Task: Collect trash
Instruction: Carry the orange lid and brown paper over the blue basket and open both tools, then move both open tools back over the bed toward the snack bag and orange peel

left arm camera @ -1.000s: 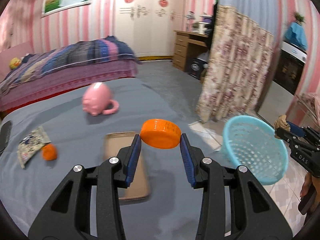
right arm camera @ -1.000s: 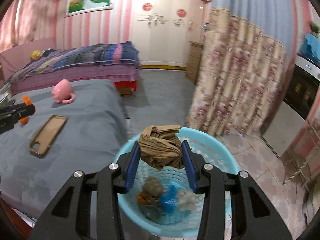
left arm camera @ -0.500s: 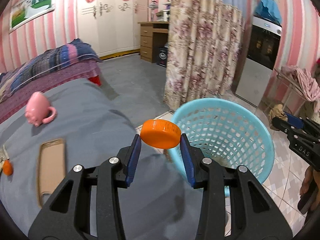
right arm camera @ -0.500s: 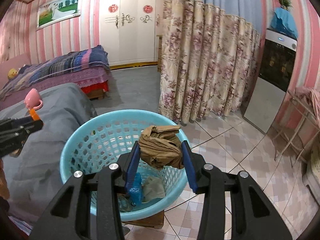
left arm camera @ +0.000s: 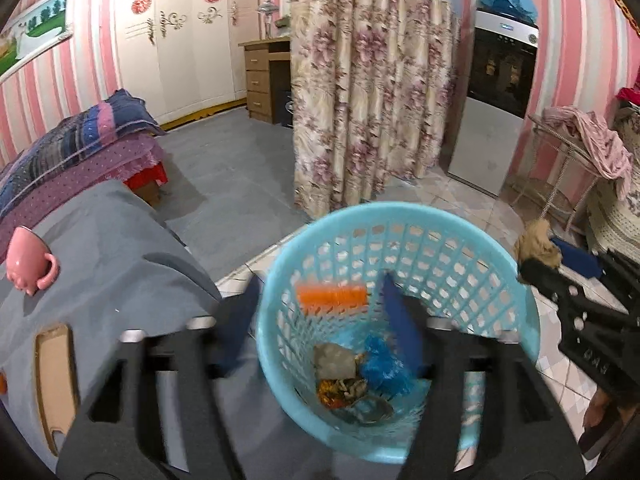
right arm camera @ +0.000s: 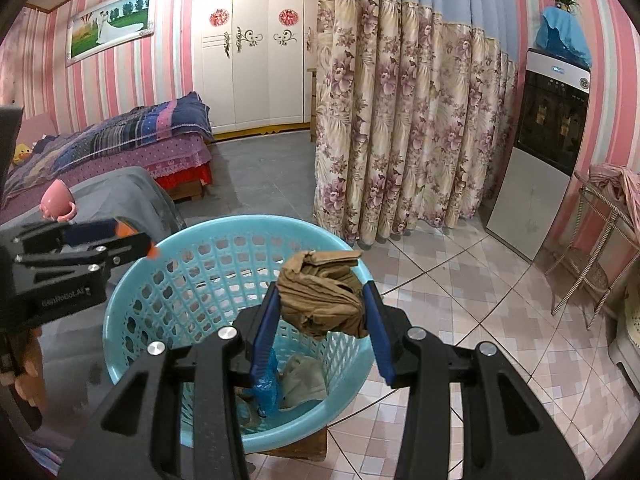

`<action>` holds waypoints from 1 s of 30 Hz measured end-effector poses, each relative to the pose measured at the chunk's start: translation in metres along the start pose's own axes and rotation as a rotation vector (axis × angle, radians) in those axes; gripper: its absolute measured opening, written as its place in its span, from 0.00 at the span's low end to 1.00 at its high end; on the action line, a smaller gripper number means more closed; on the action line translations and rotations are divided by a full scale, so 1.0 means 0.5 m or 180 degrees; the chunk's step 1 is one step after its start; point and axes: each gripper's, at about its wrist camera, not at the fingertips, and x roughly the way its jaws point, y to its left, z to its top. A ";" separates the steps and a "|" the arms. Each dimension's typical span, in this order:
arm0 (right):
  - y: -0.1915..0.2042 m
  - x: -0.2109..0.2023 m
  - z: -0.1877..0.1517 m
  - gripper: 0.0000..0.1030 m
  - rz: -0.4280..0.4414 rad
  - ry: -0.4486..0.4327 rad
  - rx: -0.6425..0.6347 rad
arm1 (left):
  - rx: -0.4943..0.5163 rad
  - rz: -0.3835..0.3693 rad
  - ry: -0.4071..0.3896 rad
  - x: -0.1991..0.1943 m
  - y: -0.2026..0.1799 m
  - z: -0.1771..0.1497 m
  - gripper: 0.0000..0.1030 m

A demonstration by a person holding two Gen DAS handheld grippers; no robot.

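Note:
A light blue plastic basket stands on the floor beside the grey bed, with trash at its bottom. My left gripper is over the basket's near rim, blurred by motion. Its jaws stand wide apart and the orange lid sits loose between them, touching neither pad. In the right wrist view my right gripper is shut on a crumpled brown paper wad above the basket. The left gripper shows there at the basket's left rim.
A pink piggy mug and a phone in a tan case lie on the grey bed cover. A floral curtain hangs behind the basket. A metal rack with clothes stands right.
My left gripper swung from the bed to over the basket and opened, letting go of the orange lid. My right gripper moved further over the basket with the brown wad.

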 end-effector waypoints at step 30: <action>0.116 0.040 0.030 0.88 0.0068 -0.0109 0.0215 | -0.0497 0.0582 -0.0187 -0.159 0.228 -0.057 0.92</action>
